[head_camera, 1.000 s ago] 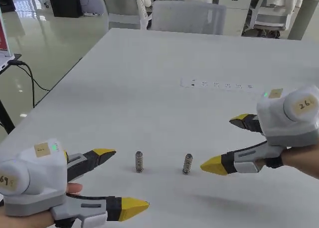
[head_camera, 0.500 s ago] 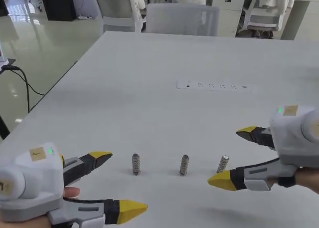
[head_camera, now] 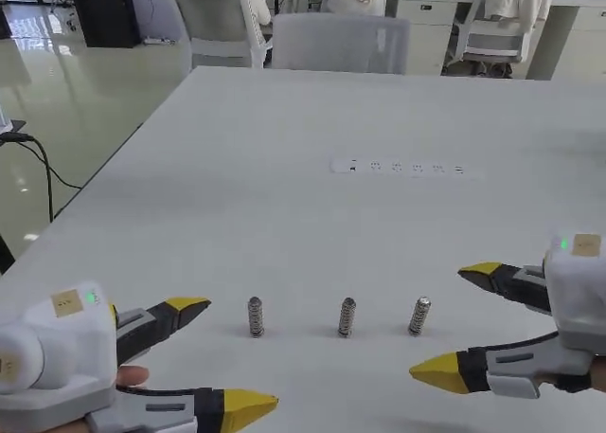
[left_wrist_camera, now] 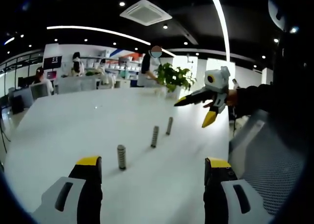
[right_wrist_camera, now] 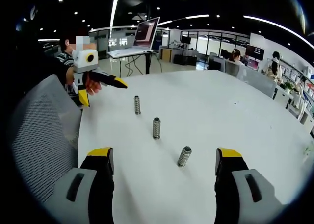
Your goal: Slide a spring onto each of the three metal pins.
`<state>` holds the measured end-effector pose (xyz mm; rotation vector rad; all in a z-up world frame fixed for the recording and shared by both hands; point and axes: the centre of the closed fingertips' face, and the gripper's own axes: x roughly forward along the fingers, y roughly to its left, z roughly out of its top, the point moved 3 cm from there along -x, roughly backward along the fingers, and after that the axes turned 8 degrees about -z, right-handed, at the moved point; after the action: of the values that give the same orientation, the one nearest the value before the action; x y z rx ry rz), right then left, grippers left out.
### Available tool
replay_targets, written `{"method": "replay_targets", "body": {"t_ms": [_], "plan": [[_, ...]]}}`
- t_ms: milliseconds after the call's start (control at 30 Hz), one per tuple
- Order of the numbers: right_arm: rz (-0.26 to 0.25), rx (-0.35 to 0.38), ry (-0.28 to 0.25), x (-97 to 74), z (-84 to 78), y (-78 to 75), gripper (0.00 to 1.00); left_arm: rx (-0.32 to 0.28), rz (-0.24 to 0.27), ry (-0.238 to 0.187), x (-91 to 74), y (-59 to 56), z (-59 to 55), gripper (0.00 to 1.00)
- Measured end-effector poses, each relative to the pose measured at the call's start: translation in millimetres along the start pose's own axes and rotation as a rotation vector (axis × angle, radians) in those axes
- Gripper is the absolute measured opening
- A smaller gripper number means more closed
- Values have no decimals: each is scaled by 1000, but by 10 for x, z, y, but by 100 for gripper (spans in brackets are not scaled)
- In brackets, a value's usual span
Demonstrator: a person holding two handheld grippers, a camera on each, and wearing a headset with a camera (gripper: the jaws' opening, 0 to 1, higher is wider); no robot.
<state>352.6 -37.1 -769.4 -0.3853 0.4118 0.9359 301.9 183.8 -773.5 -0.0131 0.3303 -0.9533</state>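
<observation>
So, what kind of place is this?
Most likely an open-plan office: a large white table with a built-in socket strip, office chairs behind it, and a laptop on a nearby desk.

The left tool [head_camera: 237, 352] and right tool [head_camera: 440, 319] have white bodies, black jaws, yellow tips and tan stickers.

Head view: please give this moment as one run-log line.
three grey metal coil springs: in a row on white table, rightmost tilted | left gripper: open, empty | right gripper: open, empty
</observation>
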Motion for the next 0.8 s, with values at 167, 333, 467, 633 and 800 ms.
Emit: {"method": "replay_targets", "body": {"t_ms": [167, 333, 467, 633, 800], "plan": [[14, -8, -62, -26, -58, 21, 87, -5, 3, 2, -20, -7, -30, 83], [21, 7, -70, -16, -154, 57, 90, -11, 6, 0, -32, -1, -56, 83], [10, 19, -82, -20, -189, 54, 90, -17, 6, -2, -33, 8, -88, 83], [1, 37, -116, -38, -161, 86, 91, -29, 7, -7, -26, 14, -144, 83], [1, 58, -117, -26, -190, 113, 92, -37, 15, -11, -24, 21, -171, 83]]}}
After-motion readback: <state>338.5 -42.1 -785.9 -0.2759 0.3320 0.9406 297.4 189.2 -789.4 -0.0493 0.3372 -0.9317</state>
